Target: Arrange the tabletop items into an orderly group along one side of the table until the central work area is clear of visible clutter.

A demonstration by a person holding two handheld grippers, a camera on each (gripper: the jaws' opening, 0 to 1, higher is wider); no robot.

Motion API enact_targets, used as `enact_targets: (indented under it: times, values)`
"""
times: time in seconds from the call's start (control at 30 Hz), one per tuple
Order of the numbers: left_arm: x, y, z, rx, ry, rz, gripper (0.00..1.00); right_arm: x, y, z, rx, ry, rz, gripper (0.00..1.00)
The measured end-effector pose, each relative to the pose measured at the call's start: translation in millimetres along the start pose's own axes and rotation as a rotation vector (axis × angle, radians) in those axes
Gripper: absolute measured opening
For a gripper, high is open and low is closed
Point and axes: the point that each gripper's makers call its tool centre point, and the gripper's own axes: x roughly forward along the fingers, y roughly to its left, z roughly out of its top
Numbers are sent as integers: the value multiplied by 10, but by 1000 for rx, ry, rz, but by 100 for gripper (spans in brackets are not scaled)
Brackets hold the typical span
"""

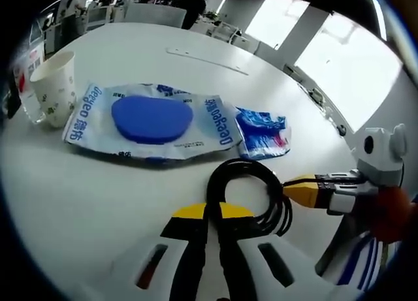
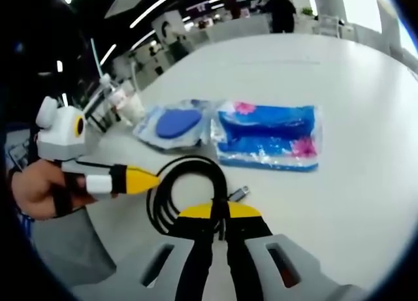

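Note:
A coiled black cable (image 1: 251, 196) lies on the white table (image 1: 78, 196) close in front of me. In the left gripper view, my left gripper (image 1: 214, 213) is shut on the coil's near loop. My right gripper (image 1: 294, 189) comes in from the right with its yellow tip against the coil. In the right gripper view, the right gripper (image 2: 220, 213) is shut on the cable (image 2: 176, 183), and the left gripper (image 2: 147, 181), held by a hand, meets the coil from the left. Beyond lie a wet-wipes pack with a blue lid (image 1: 151, 121) (image 2: 175, 125) and a blue tissue pack (image 1: 262, 134) (image 2: 268, 136).
A paper cup (image 1: 55, 85) and a clear glass (image 1: 29, 108) stand left of the wipes. A plastic cup with a straw (image 2: 127, 105) stands near the table's far-left edge. The cable's metal plug (image 2: 238, 194) rests on the table. White tabletop (image 2: 353, 85) stretches beyond the packs.

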Motion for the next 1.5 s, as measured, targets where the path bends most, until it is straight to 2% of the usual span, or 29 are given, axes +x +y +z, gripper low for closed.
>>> enact_targets:
  times: [1.17,1.33,1.47,1.5]
  values:
    - [-59,-3,-12,-12,-4,-5,3,48,5,59,-25,13,-2,5]
    - [-72,9,-13,-6,0,-15,6,27,-8,47,-19,10,-13,7]
    - [-162,48,-9,11,-5,-23,10,-39,-15,32,-27,8,-19,8]
    - [-203,82,0,48,-5,-13,9,-59,-16,36,-28,4,-19,8]
